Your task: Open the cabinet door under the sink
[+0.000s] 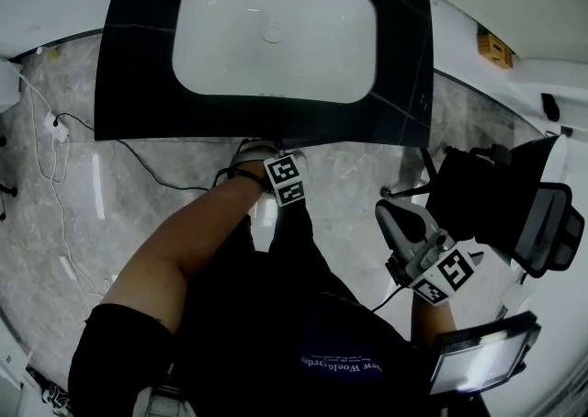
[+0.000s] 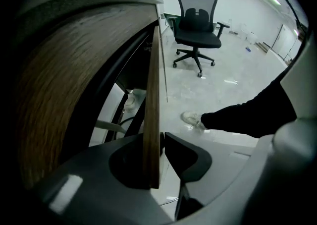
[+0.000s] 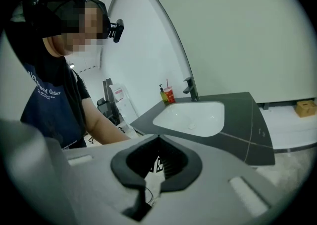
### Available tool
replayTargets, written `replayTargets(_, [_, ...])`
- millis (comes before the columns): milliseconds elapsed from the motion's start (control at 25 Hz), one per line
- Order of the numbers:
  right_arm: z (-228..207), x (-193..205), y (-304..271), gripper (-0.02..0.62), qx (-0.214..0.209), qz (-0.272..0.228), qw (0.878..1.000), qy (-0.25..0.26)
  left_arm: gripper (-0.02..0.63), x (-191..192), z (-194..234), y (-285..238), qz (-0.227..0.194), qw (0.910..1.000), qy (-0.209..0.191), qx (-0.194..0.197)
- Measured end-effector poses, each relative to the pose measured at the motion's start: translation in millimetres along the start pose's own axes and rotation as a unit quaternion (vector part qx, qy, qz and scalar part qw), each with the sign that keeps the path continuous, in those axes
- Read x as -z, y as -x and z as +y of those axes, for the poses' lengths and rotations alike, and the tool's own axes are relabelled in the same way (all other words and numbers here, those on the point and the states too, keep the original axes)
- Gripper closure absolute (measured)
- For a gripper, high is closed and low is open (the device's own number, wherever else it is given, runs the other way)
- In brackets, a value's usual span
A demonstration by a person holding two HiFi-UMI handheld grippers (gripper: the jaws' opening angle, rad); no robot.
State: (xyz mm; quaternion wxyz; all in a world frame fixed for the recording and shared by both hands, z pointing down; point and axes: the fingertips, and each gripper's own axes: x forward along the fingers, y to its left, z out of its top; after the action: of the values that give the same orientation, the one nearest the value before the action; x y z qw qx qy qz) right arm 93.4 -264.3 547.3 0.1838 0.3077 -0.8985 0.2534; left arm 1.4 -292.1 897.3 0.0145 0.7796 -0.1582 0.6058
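A white sink [image 1: 276,34] sits in a black countertop [image 1: 138,84]. My left arm reaches under the counter's front edge, where only the left gripper's marker cube [image 1: 287,179] shows. In the left gripper view the wooden cabinet door [image 2: 151,95] stands edge-on and slightly ajar, and my left gripper [image 2: 159,152] is shut on its free edge, one pad on each face. My right gripper [image 1: 393,218] hangs in the air to the right, away from the cabinet. Its tips [image 3: 158,137] meet with nothing between them, and it points toward the sink [image 3: 190,115].
A black office chair [image 1: 496,195] stands close on the right of my right gripper. A white cable [image 1: 55,158] runs over the marble floor at left. A red cup [image 3: 170,94] and a faucet [image 3: 189,87] stand behind the sink. A cardboard box [image 1: 494,48] lies at far right.
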Motion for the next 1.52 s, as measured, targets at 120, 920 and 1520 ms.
replayTargets(120, [-13, -3, 11, 0.594, 0.006, -0.008, 1.0, -0.001, 0.531, 0, -11, 0, 0.014, 0.9997, 0.008, 0.016])
replayTargets(920, [-127, -45, 62, 0.594, -0.113, -0.022, 0.992, 0.046, 0.541, -2, -82, 5, 0.132, 0.98, 0.131, 0.071])
replayTargets(1520, [-137, -51, 80, 0.594, -0.221, 0.015, 0.97, 0.097, 0.541, -31, -146, 7, 0.14, 0.9546, 0.25, 0.08])
